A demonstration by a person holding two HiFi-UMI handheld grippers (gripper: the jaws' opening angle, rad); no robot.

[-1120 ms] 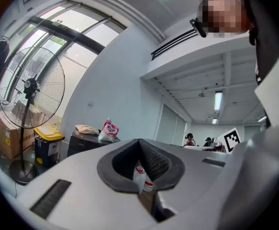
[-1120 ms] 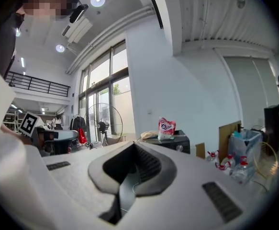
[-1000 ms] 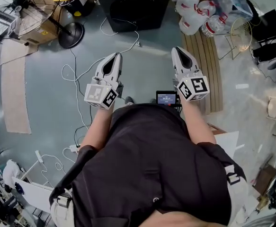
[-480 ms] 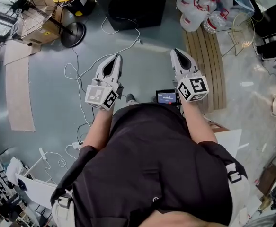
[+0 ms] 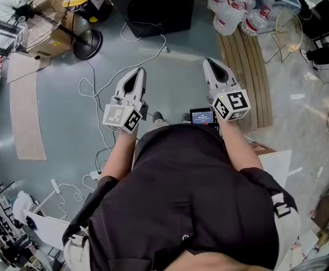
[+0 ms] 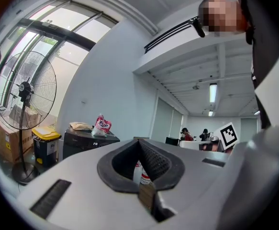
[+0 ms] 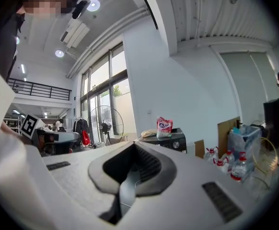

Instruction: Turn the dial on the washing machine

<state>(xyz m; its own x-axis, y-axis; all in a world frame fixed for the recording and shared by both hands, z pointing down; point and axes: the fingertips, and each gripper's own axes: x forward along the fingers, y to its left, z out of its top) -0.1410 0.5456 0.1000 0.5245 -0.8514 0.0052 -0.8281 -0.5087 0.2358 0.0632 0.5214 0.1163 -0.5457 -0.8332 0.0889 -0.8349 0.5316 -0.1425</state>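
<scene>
Facing washing machine (image 5: 161,10) (pink bag (image 7: 164,125) lettering illegible)

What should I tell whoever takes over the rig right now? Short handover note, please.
Left gripper: shut, empty, held level in front of the body.
Right gripper: shut, empty, likewise.
Washing machine: black, straight ahead across the floor, not within reach; its dial is on the front panel.
Done: nothing, dial untouched.
Left: walk up, open a gripper, close it on the dial, turn it.
</scene>
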